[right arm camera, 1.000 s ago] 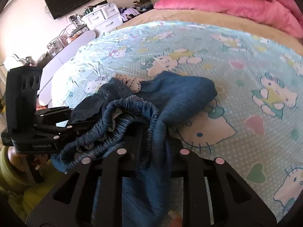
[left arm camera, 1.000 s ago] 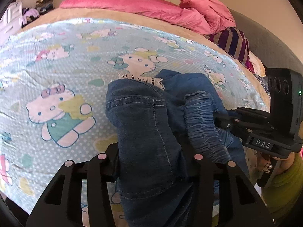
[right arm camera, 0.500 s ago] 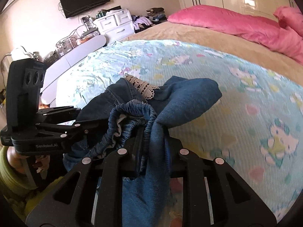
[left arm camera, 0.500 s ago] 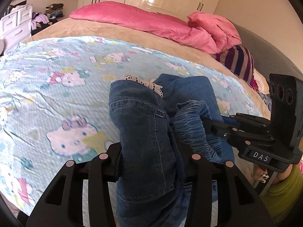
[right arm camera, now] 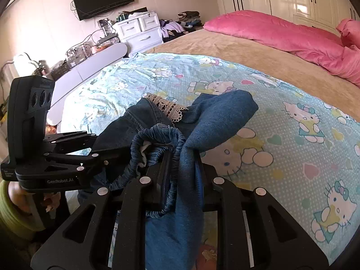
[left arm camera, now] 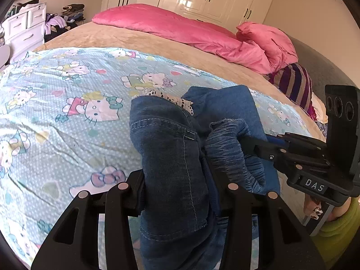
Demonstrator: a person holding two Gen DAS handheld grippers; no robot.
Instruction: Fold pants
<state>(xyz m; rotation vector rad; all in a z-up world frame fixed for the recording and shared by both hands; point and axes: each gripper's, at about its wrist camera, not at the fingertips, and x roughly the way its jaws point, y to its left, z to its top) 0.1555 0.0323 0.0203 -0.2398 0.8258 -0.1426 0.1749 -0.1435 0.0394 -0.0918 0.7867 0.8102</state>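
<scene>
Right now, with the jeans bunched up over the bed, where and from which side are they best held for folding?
By the gathered elastic waistband, one grip at each end, coming from the near edge of the bed. It is the thickest, firmest edge, and the legs hang away from it. The left gripper and right gripper are both clamped on the jeans near it.
</scene>
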